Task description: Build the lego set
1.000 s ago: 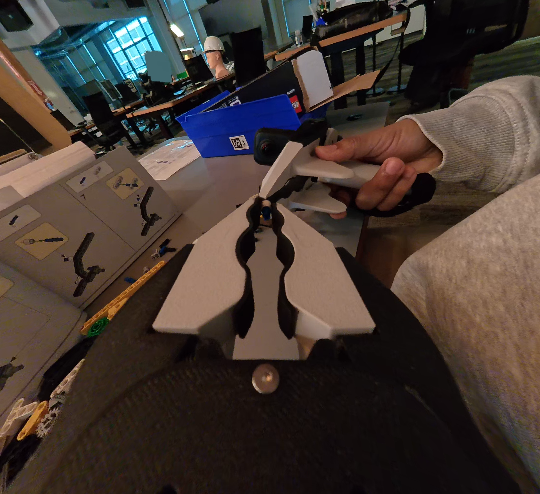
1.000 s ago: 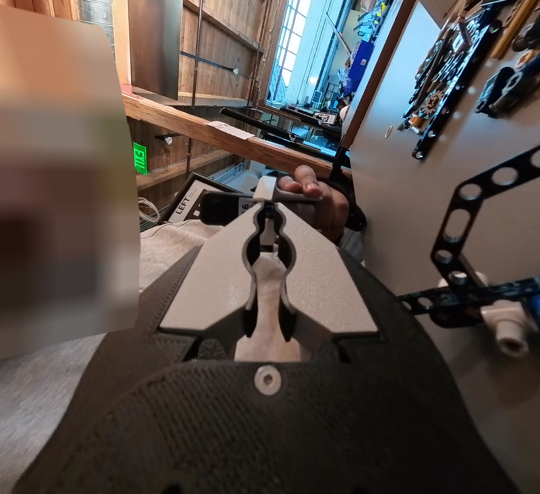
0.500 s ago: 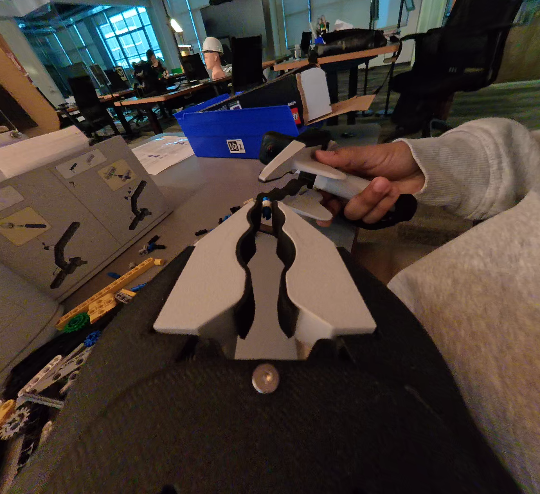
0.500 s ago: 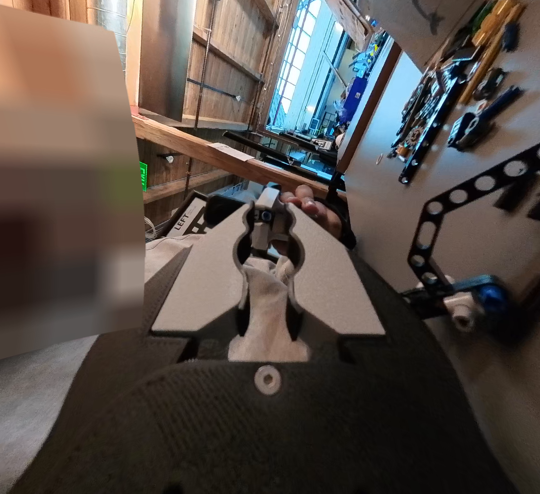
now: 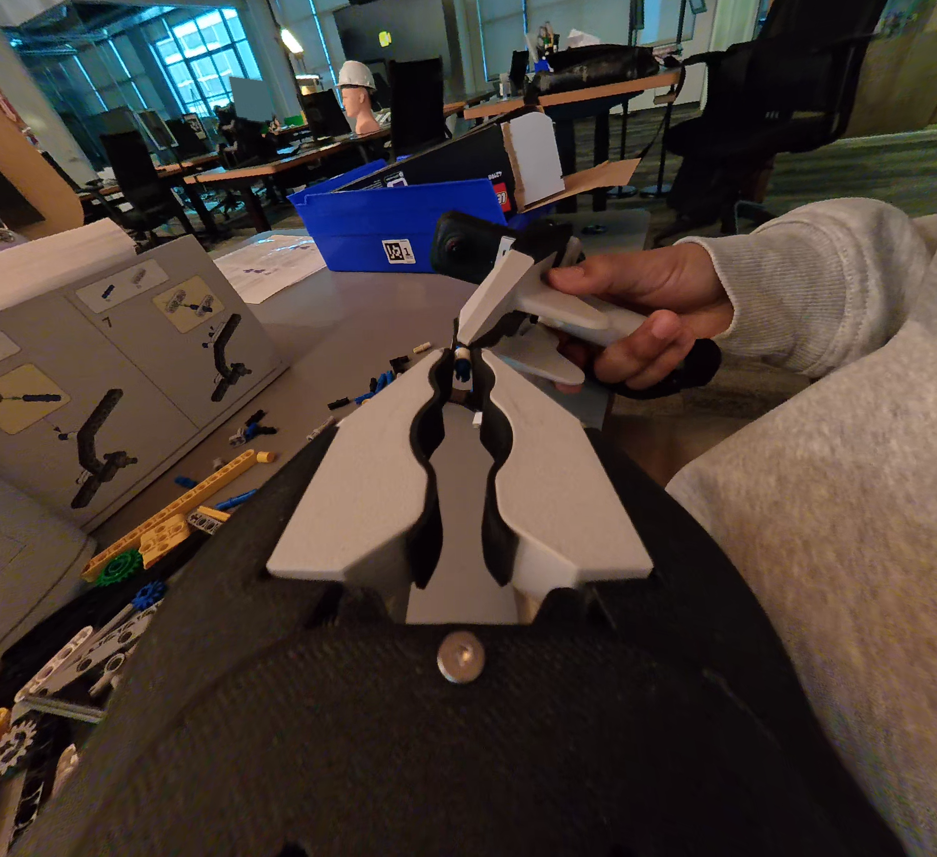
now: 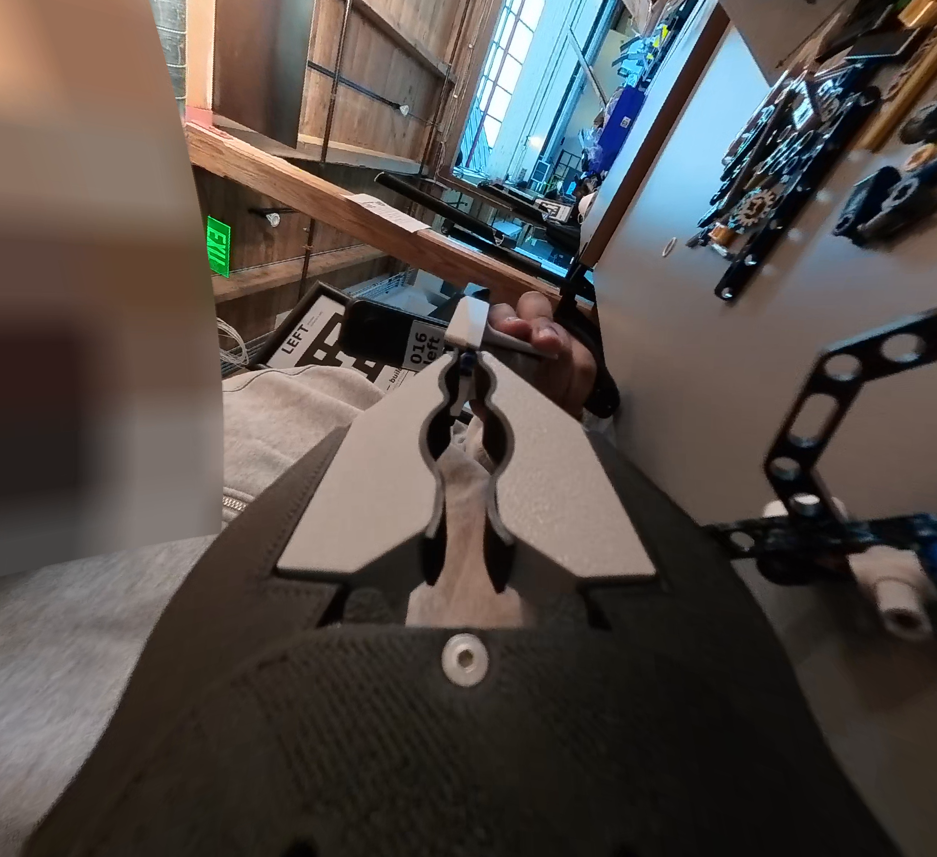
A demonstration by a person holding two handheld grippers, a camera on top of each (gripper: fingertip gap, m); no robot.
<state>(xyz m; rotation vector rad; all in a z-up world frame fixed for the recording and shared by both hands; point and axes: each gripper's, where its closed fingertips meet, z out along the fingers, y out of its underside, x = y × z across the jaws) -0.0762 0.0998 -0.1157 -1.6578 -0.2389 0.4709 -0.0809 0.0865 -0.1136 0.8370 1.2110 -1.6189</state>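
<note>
My left gripper (image 5: 461,362) is shut on a small blue and white pin piece (image 5: 461,370) at its tips, held above the grey table (image 5: 355,315). My right gripper (image 5: 459,338) comes in from the right in a person's hand and meets it tip to tip. In the right wrist view my right gripper (image 6: 466,362) is closed narrowly on the same small piece (image 6: 462,379), with the left gripper's fingers (image 6: 469,320) just beyond. A black bent beam assembly (image 6: 811,452) with white and blue parts lies on the table to the right.
An open instruction booklet (image 5: 127,376) stands at the left. A yellow beam (image 5: 177,503), a green gear (image 5: 119,566) and loose pins lie before it. A blue bin (image 5: 395,229) and a black box (image 5: 446,173) stand behind. A pile of parts (image 6: 760,194) lies farther off. Less than 4 cm separates the two grippers' tips. The green gear (image 5: 119,566) is about 20 centimeters from both grippers' fingertips.
The right gripper's jaws stood wider half a second ago and are narrow again now. The two grippers stay tip to tip, and both views have shifted a little.
</note>
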